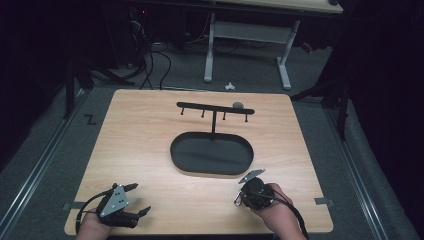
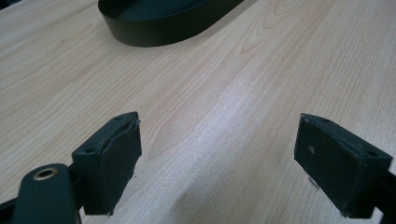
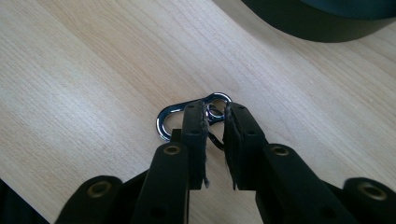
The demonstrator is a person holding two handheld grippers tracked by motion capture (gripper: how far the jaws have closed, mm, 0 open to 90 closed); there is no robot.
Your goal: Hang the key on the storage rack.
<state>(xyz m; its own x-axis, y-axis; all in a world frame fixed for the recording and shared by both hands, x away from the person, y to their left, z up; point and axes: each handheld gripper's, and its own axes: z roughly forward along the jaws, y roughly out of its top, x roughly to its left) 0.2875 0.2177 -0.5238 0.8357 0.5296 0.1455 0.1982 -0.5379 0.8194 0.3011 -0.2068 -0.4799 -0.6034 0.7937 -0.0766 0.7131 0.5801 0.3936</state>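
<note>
A silver carabiner clip (image 3: 164, 122) with a small ring on it lies flat on the wooden table (image 1: 145, 135). My right gripper (image 3: 215, 114) points down onto it, its jaws drawn in to a narrow slit with the small ring caught between them. From above, the right gripper (image 1: 237, 201) is at the table's near right, just in front of the black oval tray (image 1: 175, 156). At the near left my left gripper (image 1: 141, 198) sits low over bare wood, its pads (image 2: 119, 154) wide apart and holding nothing.
Behind the tray stands a black T-shaped rack (image 1: 215, 107) with several hooks, and a small grey object (image 1: 238, 105) rests by its bar. The tray's wall shows in the left gripper view (image 2: 140, 35) and the right gripper view (image 3: 317, 28). A white-legged desk (image 1: 247, 35) stands beyond.
</note>
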